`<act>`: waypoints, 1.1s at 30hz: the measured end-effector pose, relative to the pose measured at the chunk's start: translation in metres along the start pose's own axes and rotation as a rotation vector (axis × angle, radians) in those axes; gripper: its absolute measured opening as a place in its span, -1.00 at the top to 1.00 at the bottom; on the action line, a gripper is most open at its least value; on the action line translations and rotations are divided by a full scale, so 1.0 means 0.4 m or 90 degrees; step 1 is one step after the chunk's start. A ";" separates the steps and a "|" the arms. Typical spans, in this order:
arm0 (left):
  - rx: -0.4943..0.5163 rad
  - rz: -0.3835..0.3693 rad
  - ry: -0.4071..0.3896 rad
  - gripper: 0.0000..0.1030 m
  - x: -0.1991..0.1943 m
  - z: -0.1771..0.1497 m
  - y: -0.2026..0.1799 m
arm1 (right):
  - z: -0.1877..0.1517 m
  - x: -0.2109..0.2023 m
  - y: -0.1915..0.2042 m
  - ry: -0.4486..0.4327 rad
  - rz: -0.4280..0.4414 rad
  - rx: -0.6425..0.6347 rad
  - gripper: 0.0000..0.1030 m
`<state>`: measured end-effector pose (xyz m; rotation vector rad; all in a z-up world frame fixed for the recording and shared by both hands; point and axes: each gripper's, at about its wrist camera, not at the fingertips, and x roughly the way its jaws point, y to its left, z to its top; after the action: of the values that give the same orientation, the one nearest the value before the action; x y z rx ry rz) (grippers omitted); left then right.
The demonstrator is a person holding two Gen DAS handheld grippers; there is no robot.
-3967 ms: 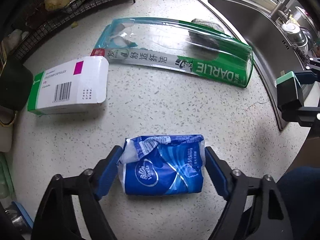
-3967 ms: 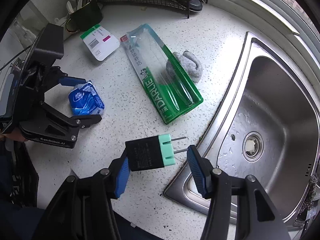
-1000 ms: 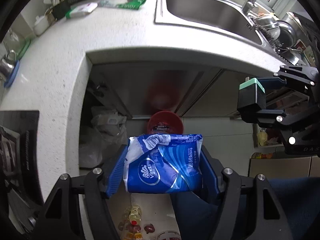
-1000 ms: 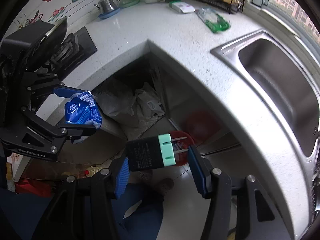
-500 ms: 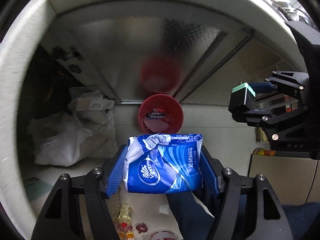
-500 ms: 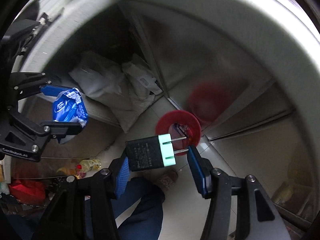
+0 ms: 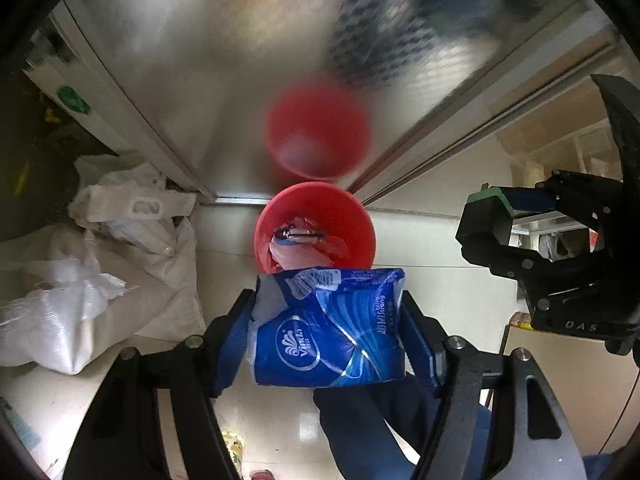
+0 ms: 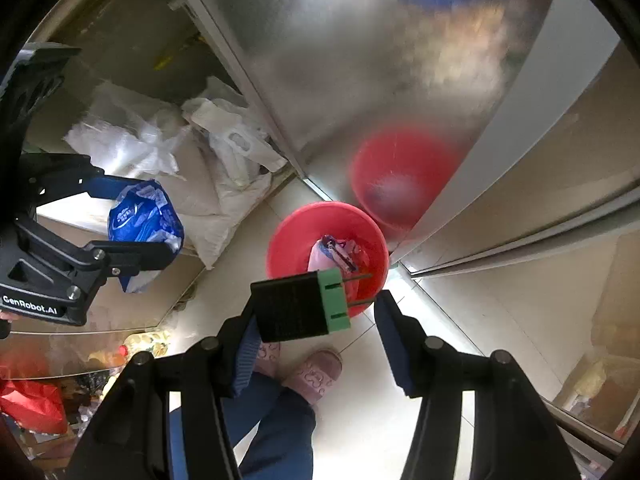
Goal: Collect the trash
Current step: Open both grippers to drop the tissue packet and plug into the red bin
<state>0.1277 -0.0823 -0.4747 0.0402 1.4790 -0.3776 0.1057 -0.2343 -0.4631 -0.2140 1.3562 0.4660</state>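
Left wrist view shows, from left to right, white plastic bags (image 7: 92,280) on the floor, then the left gripper (image 7: 326,332) clenched on a blue tissue pack (image 7: 326,328) just above a red bin (image 7: 316,228) with some trash inside, and at the right edge the right gripper (image 7: 516,224). Right wrist view shows the tissue pack (image 8: 144,216) at the left, and in the middle the right gripper (image 8: 320,312) grasping a black and green plug (image 8: 298,306) over the red bin (image 8: 288,240), with its metal pins pointing to the right finger.
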 end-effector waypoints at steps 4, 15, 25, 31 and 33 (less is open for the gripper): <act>0.004 -0.006 0.008 -0.30 0.065 0.014 0.019 | -0.008 0.051 -0.019 0.004 -0.005 0.007 -0.01; 0.041 -0.013 0.024 -0.30 0.171 0.025 0.037 | -0.008 0.113 -0.035 0.012 -0.009 0.026 -0.01; 0.062 -0.047 0.031 -0.60 0.214 0.027 0.039 | -0.008 0.142 -0.040 0.015 -0.013 0.036 -0.01; 0.073 -0.043 0.025 -0.61 0.205 0.036 0.048 | -0.007 0.150 -0.032 0.020 -0.005 0.040 -0.01; 0.069 -0.038 0.027 -0.61 0.203 0.038 0.056 | -0.006 0.152 -0.028 0.021 0.000 0.039 -0.01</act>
<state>0.1519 -0.0832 -0.5566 0.0915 1.5030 -0.5083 0.1170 -0.2331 -0.5240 -0.1716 1.4001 0.4211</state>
